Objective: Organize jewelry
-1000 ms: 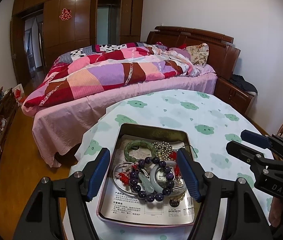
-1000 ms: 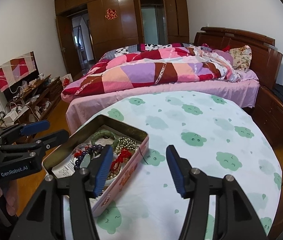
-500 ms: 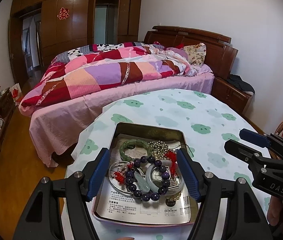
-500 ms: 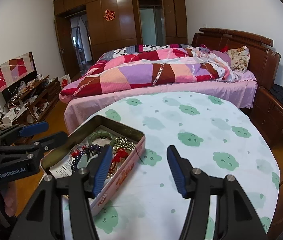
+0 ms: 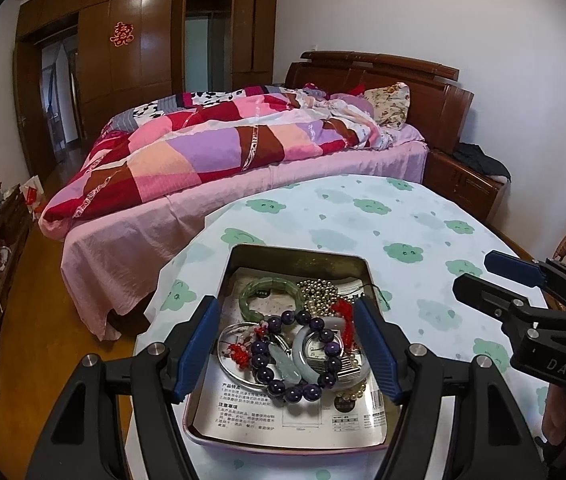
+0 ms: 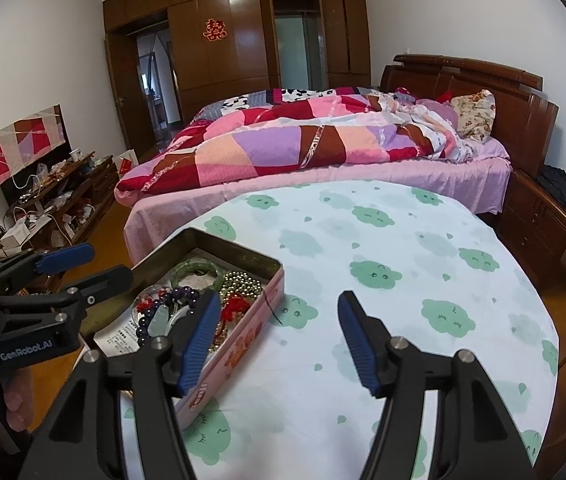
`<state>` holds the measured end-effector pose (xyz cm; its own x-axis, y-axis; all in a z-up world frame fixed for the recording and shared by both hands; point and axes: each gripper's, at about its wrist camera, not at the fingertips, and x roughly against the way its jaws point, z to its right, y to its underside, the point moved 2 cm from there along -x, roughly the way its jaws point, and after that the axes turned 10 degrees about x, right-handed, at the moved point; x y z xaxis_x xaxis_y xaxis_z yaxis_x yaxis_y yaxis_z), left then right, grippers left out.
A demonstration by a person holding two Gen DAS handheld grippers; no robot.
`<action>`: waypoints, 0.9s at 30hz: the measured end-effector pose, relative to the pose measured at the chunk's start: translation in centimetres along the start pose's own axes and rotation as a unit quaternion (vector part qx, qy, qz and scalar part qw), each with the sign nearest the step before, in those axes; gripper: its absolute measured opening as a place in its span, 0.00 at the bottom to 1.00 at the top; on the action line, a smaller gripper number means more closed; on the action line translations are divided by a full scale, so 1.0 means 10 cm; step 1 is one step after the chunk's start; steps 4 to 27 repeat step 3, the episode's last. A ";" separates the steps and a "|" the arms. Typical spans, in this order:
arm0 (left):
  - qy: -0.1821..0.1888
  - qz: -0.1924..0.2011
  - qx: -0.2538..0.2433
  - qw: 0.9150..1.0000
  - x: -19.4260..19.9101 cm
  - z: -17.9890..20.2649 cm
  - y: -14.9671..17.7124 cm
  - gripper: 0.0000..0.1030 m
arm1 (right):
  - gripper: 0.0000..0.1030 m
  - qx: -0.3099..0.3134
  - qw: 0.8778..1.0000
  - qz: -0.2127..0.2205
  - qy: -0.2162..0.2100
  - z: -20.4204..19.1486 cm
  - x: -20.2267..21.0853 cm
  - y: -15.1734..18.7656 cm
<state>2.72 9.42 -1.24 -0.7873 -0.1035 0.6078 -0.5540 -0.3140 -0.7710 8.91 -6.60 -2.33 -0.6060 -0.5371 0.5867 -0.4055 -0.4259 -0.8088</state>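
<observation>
An open pink tin stands on the table's left part. It holds a heap of jewelry: a purple bead bracelet, a green jade bangle, a string of gold beads, silver bangles, a watch and red tassels. My left gripper is open and hangs just above the heap, empty. My right gripper is open and empty over the tin's right wall; it also shows in the left wrist view.
The round table has a white cloth with green cloud prints. A bed with a patchwork quilt stands close behind it. A low cabinet with clutter runs along the left wall. A nightstand stands at the right.
Both grippers have pulled back and risen a little; the tin and bed sit slightly lower and farther in both views. Both grippers stay open and the jewelry has not moved.
</observation>
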 end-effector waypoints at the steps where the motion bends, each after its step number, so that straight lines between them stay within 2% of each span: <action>1: 0.000 0.001 -0.001 1.000 0.01 0.01 0.00 0.67 | 0.63 -0.001 1.000 0.000 0.001 0.01 0.00 0.01; 27: -0.001 0.002 -0.001 1.000 0.01 0.01 0.00 0.67 | 0.63 -0.003 1.000 -0.001 0.004 0.03 -0.01 0.02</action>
